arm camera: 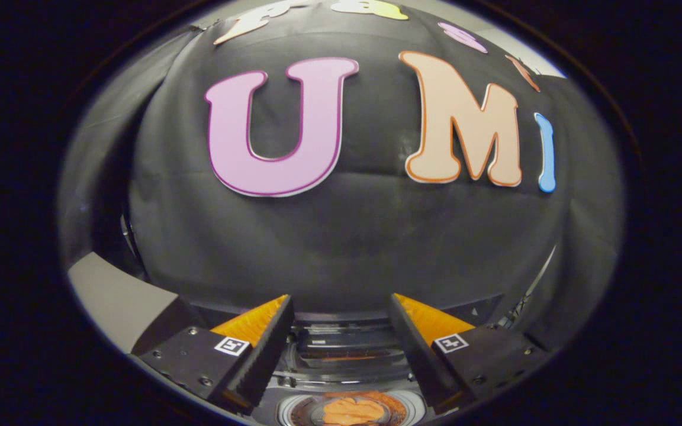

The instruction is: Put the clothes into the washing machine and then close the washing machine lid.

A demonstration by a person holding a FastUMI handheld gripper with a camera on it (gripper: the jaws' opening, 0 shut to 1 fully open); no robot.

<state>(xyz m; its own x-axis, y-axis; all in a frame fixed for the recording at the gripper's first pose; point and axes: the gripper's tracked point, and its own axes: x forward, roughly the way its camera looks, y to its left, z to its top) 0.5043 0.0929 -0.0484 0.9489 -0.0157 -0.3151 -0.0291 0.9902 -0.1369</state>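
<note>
Orange cloth, bunched and crumpled, lies down in the round drum opening of the washing machine, seen low between the fingers and a little below their tips. These are the clothes, and by how they lie they look already inside. Above them, just ahead of the fingers, stands what I take to be the raised lid, a dark clear panel with an orange reflection in it, though the view is too squeezed there to be sure.

The gripper is spread wide with nothing between its orange-faced fingers.

The clothes are soft and light, so they would sag and drag if lifted; a pinch on a thick fold would hold best. The lid is stiff and probably smooth and slippery, so its front edge seems the safest place to push or take hold for closing.
</note>
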